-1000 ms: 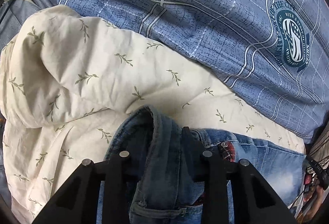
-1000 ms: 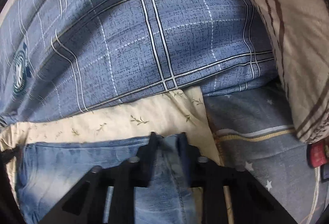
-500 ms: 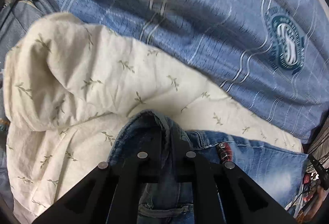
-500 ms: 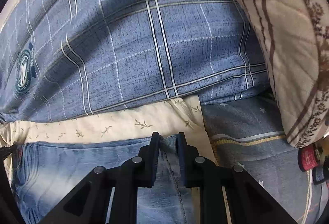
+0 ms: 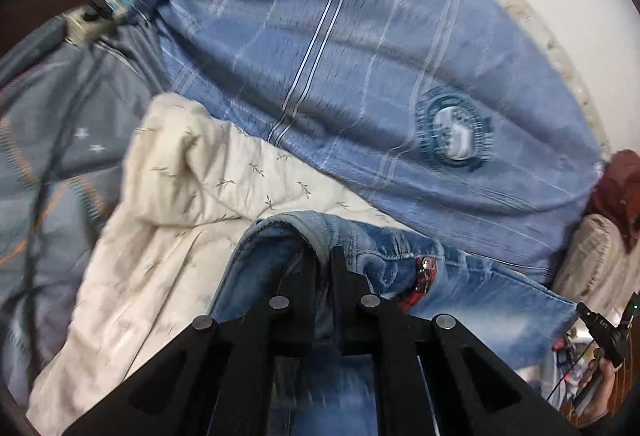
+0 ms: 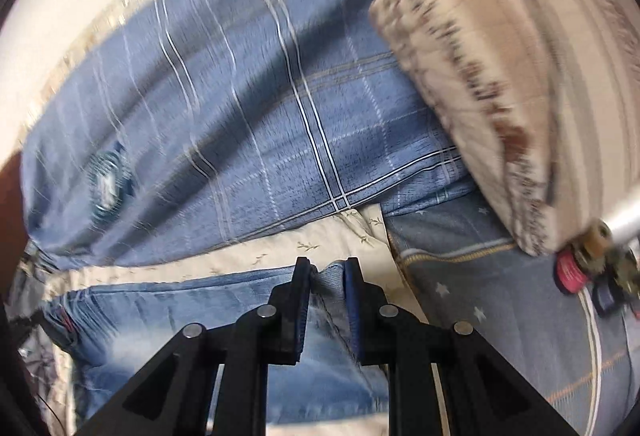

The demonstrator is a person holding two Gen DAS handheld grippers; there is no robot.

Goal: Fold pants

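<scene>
1. On a cream quilt with small olive leaf sprigs (image 5: 192,195) lie the faded blue denim pants (image 5: 480,296), spread sideways across the bed.
2. The black left gripper (image 5: 322,268) is clamped tight on a bunched fold of the denim at the waistband end, beside a red patterned tag (image 5: 424,274).
3. The black right gripper (image 6: 326,276), with blue pads, pinches a seamed fold of the pants' other end between nearly closed jaws.
4. Behind the pants a blue checked duvet with a round teal crest (image 5: 454,131) is heaped against a white wall (image 6: 60,15).
5. A beige striped pillow (image 6: 520,75) sits at the right, over a grey-blue star-print sheet (image 6: 460,276).
6. Both views are blurred.
</scene>
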